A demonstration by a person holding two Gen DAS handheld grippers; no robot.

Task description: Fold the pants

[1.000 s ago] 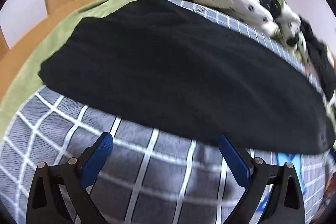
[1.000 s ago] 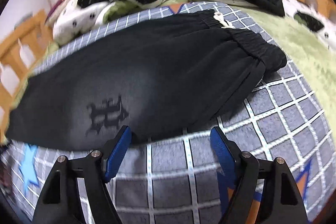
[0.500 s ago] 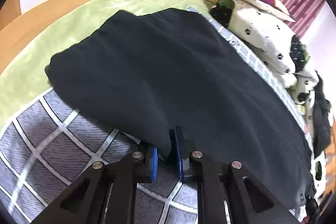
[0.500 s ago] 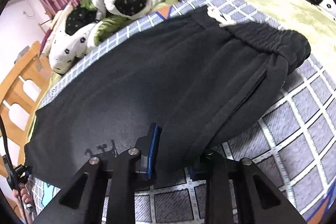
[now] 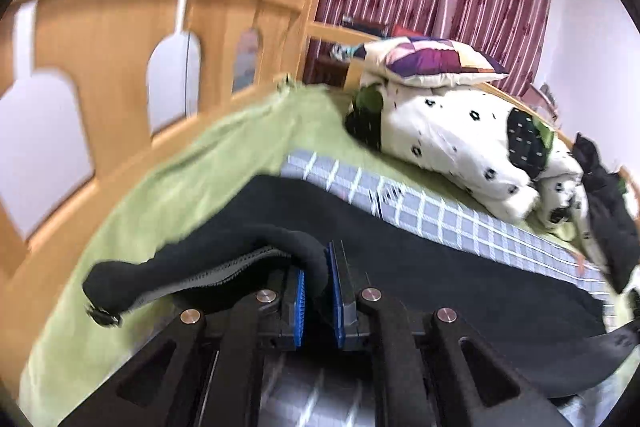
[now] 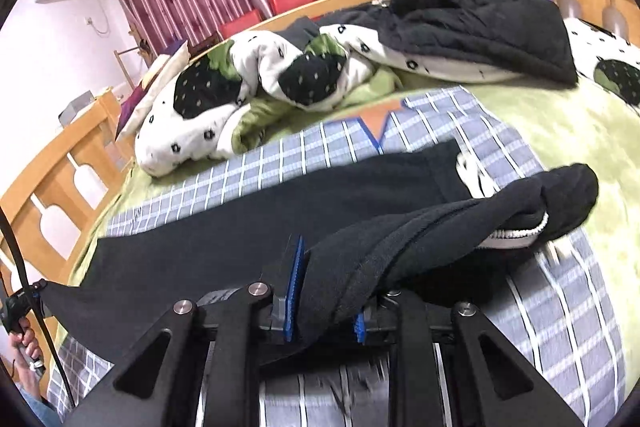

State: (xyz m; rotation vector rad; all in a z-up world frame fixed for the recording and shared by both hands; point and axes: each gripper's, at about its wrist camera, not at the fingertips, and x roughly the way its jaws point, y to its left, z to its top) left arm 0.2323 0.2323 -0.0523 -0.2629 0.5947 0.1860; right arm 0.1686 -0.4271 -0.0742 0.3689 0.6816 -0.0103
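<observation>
The black pants [image 5: 440,267] lie across a grey checked blanket [image 5: 460,223] on the bed. My left gripper [image 5: 318,291] is shut on the near edge of a pant leg, and the hem end [image 5: 132,279] hangs lifted to the left. My right gripper [image 6: 324,291] is shut on the near edge of the pants [image 6: 248,251] close to the waist. The elastic waistband [image 6: 560,203] is raised off the blanket [image 6: 568,307] to the right, and the white drawstring shows under it.
A white spotted duvet [image 5: 460,143] and a patchwork pillow [image 5: 436,63] lie at the back. A black jacket [image 6: 480,11] is piled behind the pants. A wooden bed rail [image 5: 120,39] runs on the left. A green sheet [image 6: 540,115] covers the mattress.
Both grippers closed on the near edge of the pants and have lifted it up off the blanket. The hem and the waistband now hang raised.
</observation>
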